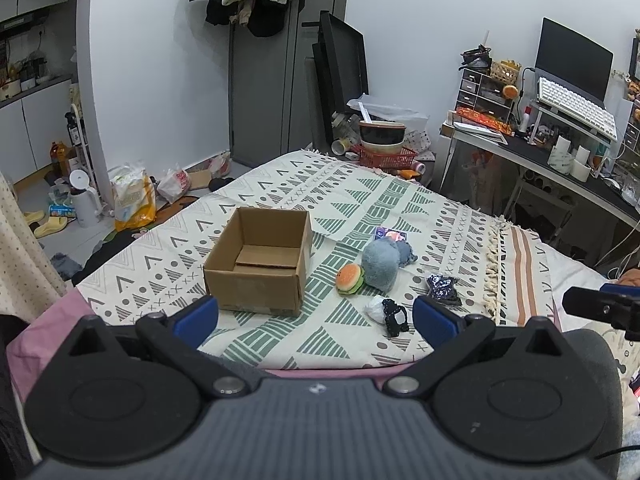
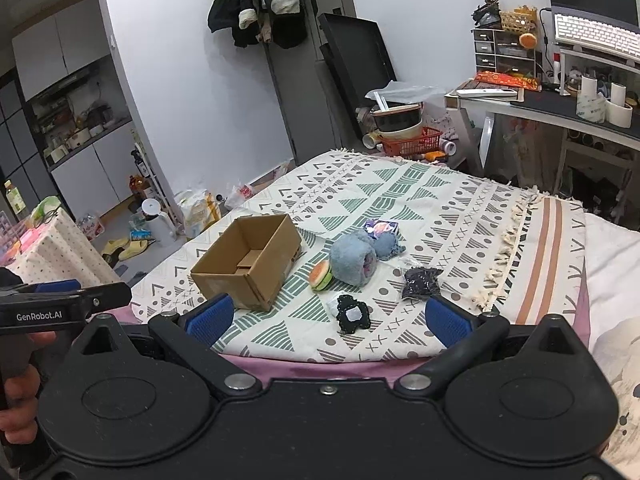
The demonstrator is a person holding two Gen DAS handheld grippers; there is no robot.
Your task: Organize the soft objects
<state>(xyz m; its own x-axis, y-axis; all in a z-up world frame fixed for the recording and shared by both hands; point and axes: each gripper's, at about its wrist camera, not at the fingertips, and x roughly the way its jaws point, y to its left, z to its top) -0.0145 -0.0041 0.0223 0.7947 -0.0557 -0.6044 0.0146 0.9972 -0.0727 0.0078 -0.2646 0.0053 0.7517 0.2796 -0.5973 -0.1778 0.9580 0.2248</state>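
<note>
Hovering over the near edge of the bed (image 1: 520, 264), the left gripper (image 1: 316, 320) and right gripper (image 2: 330, 320) both hold their jaws spread wide and empty. The soft things lie ahead on the patterned blanket, just right of the empty cardboard box (image 2: 248, 266). Nearest is the black pouch (image 2: 352, 314), dead ahead of the right jaws, so the right looks better placed; the burger plush (image 2: 321, 276) and blue fuzzy roll (image 2: 354, 262) lie beyond.
</note>
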